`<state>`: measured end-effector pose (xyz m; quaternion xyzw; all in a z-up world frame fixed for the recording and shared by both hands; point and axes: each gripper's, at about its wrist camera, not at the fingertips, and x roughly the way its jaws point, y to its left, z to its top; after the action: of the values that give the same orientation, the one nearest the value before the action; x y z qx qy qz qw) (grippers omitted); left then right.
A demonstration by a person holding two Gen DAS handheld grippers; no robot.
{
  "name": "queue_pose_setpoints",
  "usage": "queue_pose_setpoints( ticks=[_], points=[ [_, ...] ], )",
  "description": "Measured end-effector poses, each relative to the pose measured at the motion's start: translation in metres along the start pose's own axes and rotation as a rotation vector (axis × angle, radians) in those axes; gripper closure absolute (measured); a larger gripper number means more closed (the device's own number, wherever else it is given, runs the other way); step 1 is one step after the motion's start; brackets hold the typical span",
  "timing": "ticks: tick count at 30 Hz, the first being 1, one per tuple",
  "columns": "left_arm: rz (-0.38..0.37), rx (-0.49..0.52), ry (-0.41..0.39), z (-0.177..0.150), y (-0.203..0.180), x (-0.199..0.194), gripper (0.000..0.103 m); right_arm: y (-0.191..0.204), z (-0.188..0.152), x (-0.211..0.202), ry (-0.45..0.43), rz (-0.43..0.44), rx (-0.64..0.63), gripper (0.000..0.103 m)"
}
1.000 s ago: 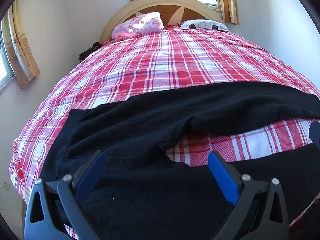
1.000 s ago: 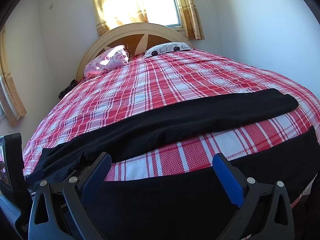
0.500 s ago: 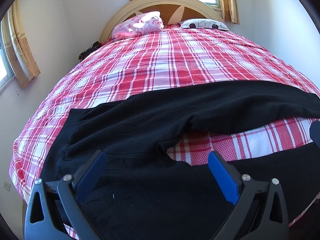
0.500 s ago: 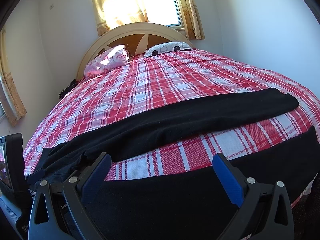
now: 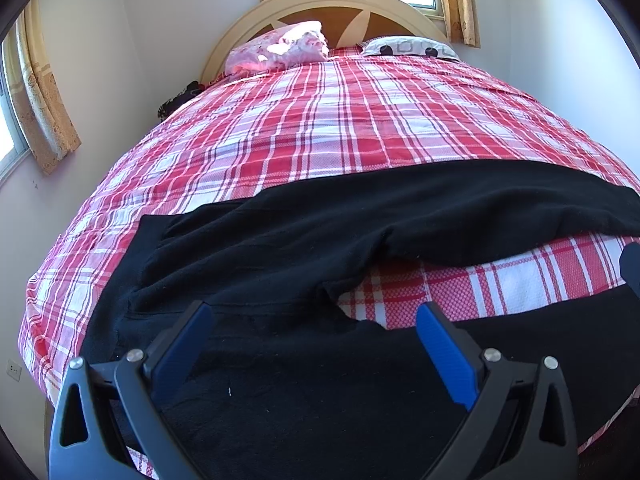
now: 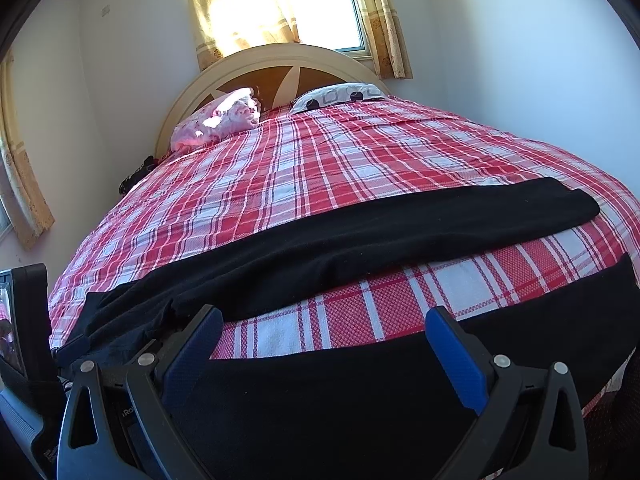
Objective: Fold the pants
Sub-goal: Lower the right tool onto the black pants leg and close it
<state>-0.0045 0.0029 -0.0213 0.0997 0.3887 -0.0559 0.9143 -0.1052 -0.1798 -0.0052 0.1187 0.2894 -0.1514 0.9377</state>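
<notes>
Both claws are released, with their blue fingers spread wide and holding nothing. The left claw (image 5: 314,326) hangs over the waist part of the black pants (image 5: 320,248), which lie across the near end of the bed (image 5: 320,128). The right claw (image 6: 324,330) hangs over the near leg; the other leg stretches just ahead of it. Beyond are a pink pillow (image 5: 276,50), a headboard (image 6: 280,64) and a curtained window (image 6: 320,4).

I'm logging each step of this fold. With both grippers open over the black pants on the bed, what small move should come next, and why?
Probably lower both grippers, left gripper and right gripper, onto the near leg and pinch its edge: both are open, holding nothing, and the far leg lies apart across a plaid strip.
</notes>
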Motion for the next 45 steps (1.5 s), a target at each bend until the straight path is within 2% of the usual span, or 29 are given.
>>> queue_pose_setpoints(
  ticks=[5,9,15,18,20,23,26,30,35,38,40,41,42,43,44,45],
  points=[
    [0.006,0.0,0.006,0.0,0.006,0.003,0.0,0.002,0.0,0.002,0.005,0.004,-0.008,0.001],
    [0.035,0.001,0.013,0.002,0.027,0.01,0.0,0.007,0.005,0.007,0.011,0.023,-0.045,0.001],
    [0.117,-0.044,0.043,0.019,0.077,0.028,0.0,0.027,0.034,0.027,0.036,0.138,-0.167,0.001],
    [0.133,-0.086,0.068,0.034,0.101,0.044,0.0,0.054,0.055,0.059,0.079,0.246,-0.291,0.001],
    [0.138,-0.127,0.104,0.043,0.116,0.06,0.0,0.071,0.065,0.083,0.119,0.289,-0.354,0.001],
    [0.139,-0.18,0.174,0.046,0.13,0.082,0.0,0.102,0.077,0.136,0.247,0.378,-0.444,0.002],
    [0.12,-0.208,0.223,0.041,0.137,0.102,0.0,0.134,0.079,0.18,0.333,0.403,-0.518,0.018],
    [0.121,-0.212,0.266,0.033,0.138,0.121,0.0,0.169,0.075,0.219,0.398,0.44,-0.644,0.02],
    [0.102,-0.221,0.24,0.032,0.14,0.125,0.0,0.2,0.06,0.248,0.44,0.469,-0.763,0.02],
    [0.103,-0.225,0.198,0.029,0.141,0.128,0.0,0.209,0.049,0.262,0.479,0.472,-0.798,0.021],
    [0.11,-0.219,0.175,0.029,0.14,0.128,0.0,0.209,0.041,0.266,0.494,0.499,-0.789,0.028],
    [0.107,-0.217,0.174,0.029,0.14,0.127,0.0,0.208,0.041,0.263,0.478,0.52,-0.786,0.042],
    [0.098,-0.216,0.178,0.03,0.141,0.127,0.0,0.208,0.042,0.26,0.475,0.551,-0.792,0.062],
    [0.087,-0.215,0.185,0.032,0.143,0.126,0.0,0.208,0.042,0.257,0.477,0.566,-0.794,0.074],
    [0.08,-0.214,0.197,0.032,0.147,0.123,0.0,0.209,0.043,0.254,0.49,0.575,-0.79,0.091],
    [0.082,-0.215,0.205,0.032,0.15,0.119,0.0,0.208,0.044,0.25,0.498,0.571,-0.785,0.097]
  ],
)
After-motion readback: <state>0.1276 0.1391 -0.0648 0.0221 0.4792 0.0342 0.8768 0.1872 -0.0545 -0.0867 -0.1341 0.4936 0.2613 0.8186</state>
